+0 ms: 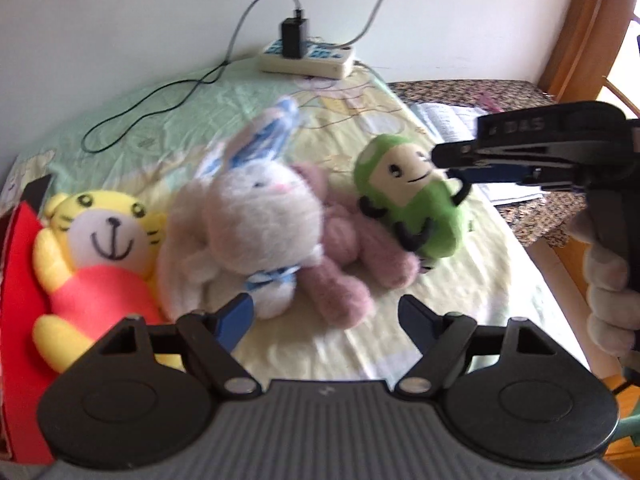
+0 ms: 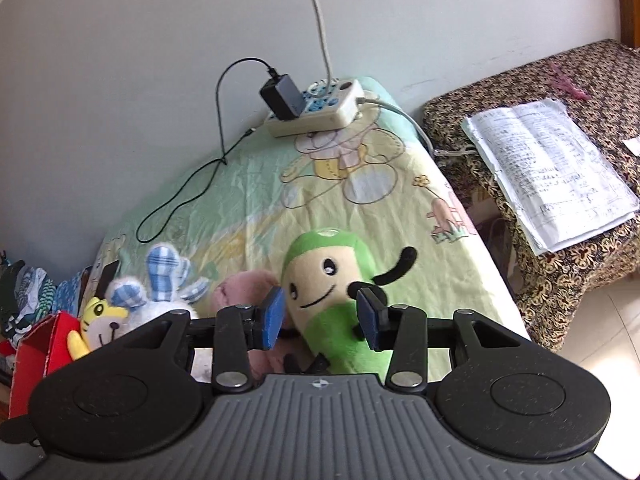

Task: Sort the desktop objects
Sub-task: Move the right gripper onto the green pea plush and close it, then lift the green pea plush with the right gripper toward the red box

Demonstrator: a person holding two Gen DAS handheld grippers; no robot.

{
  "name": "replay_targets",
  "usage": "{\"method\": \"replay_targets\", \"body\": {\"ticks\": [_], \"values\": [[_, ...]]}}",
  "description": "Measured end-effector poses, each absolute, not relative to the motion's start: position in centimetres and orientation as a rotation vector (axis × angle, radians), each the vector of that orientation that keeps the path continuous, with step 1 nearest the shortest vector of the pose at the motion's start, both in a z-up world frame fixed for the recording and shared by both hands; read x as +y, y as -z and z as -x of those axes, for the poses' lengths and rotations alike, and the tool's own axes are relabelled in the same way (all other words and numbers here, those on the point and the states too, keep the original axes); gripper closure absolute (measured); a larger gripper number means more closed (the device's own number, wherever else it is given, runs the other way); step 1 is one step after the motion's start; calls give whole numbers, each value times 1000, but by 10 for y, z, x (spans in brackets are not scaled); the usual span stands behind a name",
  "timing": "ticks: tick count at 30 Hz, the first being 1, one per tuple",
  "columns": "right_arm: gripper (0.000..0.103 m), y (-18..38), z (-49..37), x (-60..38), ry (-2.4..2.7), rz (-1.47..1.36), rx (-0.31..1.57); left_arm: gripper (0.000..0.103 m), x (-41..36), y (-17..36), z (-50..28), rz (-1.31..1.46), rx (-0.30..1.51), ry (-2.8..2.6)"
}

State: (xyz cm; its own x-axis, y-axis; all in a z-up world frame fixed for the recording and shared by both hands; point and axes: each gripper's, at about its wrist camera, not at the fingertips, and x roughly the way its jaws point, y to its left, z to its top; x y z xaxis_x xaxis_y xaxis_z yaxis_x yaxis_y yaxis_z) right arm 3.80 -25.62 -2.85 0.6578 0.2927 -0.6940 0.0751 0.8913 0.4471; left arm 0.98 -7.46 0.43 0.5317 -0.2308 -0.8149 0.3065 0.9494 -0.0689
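Observation:
Several plush toys lie on a pale green and yellow cloth (image 1: 360, 360). A yellow tiger in a red shirt (image 1: 96, 256) lies at the left, partly in a red box (image 1: 20, 312). A white rabbit with blue checked ears (image 1: 256, 216) and a pink plush (image 1: 344, 256) lie in the middle. A green plush with a cream face (image 1: 416, 200) lies at the right. My left gripper (image 1: 326, 316) is open, just short of the rabbit and the pink plush. My right gripper (image 2: 320, 318) is open with its jaws on either side of the green plush (image 2: 328, 292), not closed on it.
A white power strip (image 1: 308, 58) with a black charger and cables sits at the back by the wall. A patterned surface (image 2: 560, 264) at the right holds a stack of printed papers (image 2: 552, 168). The red box (image 2: 32, 360) stands at the table's left edge.

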Motion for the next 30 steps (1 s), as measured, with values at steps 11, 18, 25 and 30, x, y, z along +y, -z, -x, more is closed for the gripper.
{"method": "replay_targets", "body": {"ticks": [11, 18, 25, 30], "values": [[40, 56, -73, -300, -179, -676, 951, 21, -142, 12, -69, -74, 952, 490], [39, 69, -108, -296, -311, -639, 1036, 20, -153, 36, -105, -50, 1012, 513], [36, 86, -124, -296, -360, -670, 1089, 20, -156, 44, -121, -9, 1055, 508], [42, 102, -125, -308, -409, -819, 1107, 20, -160, 43, -124, -27, 1044, 502]]}}
